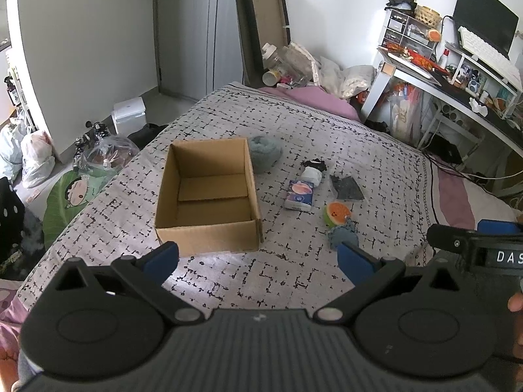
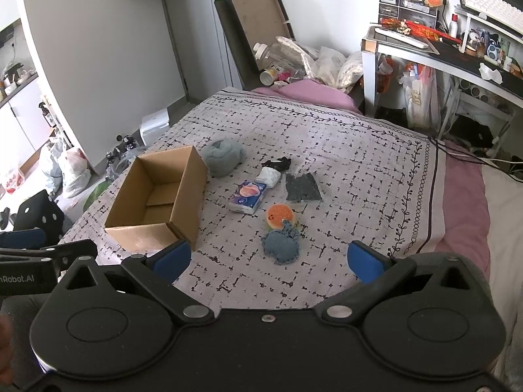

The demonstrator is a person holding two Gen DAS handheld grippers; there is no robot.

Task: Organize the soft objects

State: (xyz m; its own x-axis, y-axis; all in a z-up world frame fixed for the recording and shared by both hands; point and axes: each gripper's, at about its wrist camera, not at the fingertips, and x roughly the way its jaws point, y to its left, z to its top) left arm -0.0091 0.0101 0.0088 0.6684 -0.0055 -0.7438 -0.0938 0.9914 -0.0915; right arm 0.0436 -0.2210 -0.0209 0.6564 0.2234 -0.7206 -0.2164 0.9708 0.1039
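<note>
Both grippers have their blue fingers spread wide and hold nothing: the left gripper [image 1: 258,259] hovers above the near edge of the bed, and the right gripper [image 2: 268,261] hovers beside it, also over the bed.

Under them lies the patterned bedspread [image 2: 343,150], the largest thing in view. On it stands an open cardboard box [image 1: 209,192], and nothing is inside. Just behind the box's far right corner lies a grey-blue fluffy bundle [image 2: 222,156]. To the right of the box rest a tissue pack [image 2: 247,197], a dark grey square cloth [image 2: 302,187] and a white and black rolled piece [image 2: 273,171]. Nearest the grippers, a blue denim pouch [image 2: 281,245] touches a small orange and green plush [image 2: 279,215].
</note>
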